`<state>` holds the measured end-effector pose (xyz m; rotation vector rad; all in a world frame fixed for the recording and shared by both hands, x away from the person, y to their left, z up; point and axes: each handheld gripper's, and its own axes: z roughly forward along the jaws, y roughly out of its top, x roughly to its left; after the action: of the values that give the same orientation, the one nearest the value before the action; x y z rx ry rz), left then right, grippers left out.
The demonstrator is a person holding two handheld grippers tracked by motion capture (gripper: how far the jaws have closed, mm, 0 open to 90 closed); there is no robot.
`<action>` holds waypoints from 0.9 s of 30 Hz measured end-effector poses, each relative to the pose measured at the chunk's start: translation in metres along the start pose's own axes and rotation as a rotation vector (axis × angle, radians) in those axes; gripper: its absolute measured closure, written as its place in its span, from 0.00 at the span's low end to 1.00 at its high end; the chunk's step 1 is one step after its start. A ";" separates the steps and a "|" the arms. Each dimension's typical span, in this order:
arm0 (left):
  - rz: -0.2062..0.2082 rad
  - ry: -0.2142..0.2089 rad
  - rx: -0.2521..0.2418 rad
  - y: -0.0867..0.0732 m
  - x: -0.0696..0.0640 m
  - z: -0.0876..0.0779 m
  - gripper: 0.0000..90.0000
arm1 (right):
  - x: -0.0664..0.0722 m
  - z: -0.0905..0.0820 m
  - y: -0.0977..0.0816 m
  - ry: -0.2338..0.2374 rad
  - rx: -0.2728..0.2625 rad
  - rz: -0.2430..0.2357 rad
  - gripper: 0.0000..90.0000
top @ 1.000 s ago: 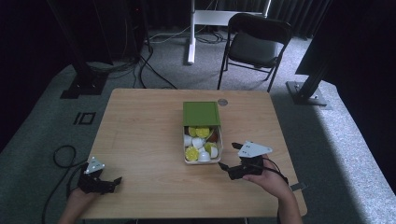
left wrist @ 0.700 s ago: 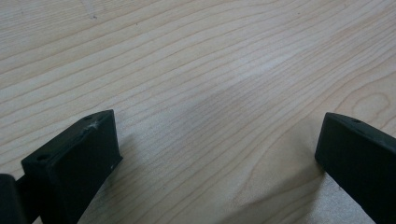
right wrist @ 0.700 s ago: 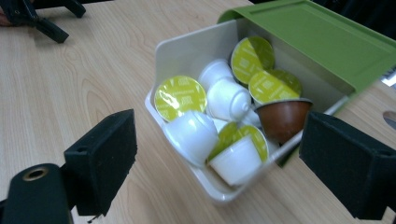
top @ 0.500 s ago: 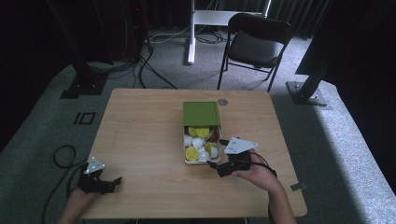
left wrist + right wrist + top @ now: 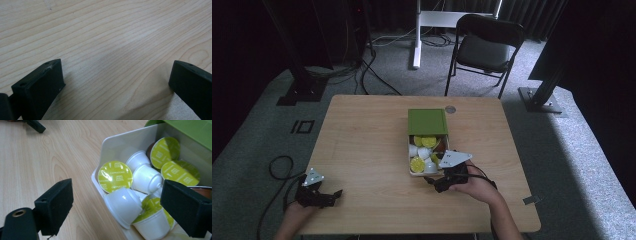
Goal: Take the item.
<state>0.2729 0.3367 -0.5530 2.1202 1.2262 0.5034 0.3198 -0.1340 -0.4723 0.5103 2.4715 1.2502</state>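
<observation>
Resting at near-left table edge, left gripper (image 5: 333, 193) unmoved, jaws spread; right gripper (image 5: 432, 181) shifted left, now at white box (image 5: 411, 169) front corner. Left gripper view: bare wood table (image 5: 105, 37). Right gripper view: jaws spread wide, empty, straddling box corner; pod lid (image 5: 115, 176) reads "CAPPUCCINO".

One box (image 5: 427, 131), two grippers (image 5: 439, 184)

Left gripper (image 5: 333, 193) low at the near left corner of the counter (image 5: 362, 150), held by a hand (image 5: 297, 212) coming in from the bottom edge, jaws spread wide with bare wood between them. Right gripper (image 5: 432, 181) at the near right, forearm (image 5: 497, 210) angled in from below, jaws likewise wide apart and pointing leftward, perhaps slightly downward; hard to judge from above.
</observation>
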 end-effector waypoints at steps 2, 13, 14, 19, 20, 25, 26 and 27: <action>0.000 0.000 0.000 0.000 0.000 0.000 0.01 | 0.002 0.006 -0.001 0.002 0.018 -0.008 0.15; 0.000 0.000 0.000 0.000 0.000 0.000 0.01 | 0.004 0.021 -0.007 0.001 0.053 -0.019 0.19; 0.000 0.000 0.000 0.000 0.000 0.000 0.01 | 0.004 0.022 -0.007 -0.002 0.055 -0.028 0.20; 0.000 0.000 0.000 0.000 0.000 0.000 0.01 | 0.003 0.027 -0.009 -0.020 0.073 -0.040 0.27; 0.000 0.000 0.000 0.000 0.000 0.000 0.01 | 0.003 0.028 -0.010 -0.027 0.079 -0.048 0.29; 0.000 0.000 0.000 0.000 0.000 0.000 0.01 | 0.002 0.033 -0.010 -0.055 0.109 -0.059 0.37; 0.000 0.000 0.000 0.000 0.000 0.000 0.01 | 0.001 0.034 -0.009 -0.061 0.118 -0.059 0.39; 0.000 0.000 0.000 0.000 0.000 0.000 0.01 | 0.001 0.035 -0.009 -0.066 0.127 -0.063 0.41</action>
<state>0.2729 0.3367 -0.5530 2.1202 1.2262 0.5032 0.3328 -0.1141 -0.4999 0.4932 2.5019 1.0402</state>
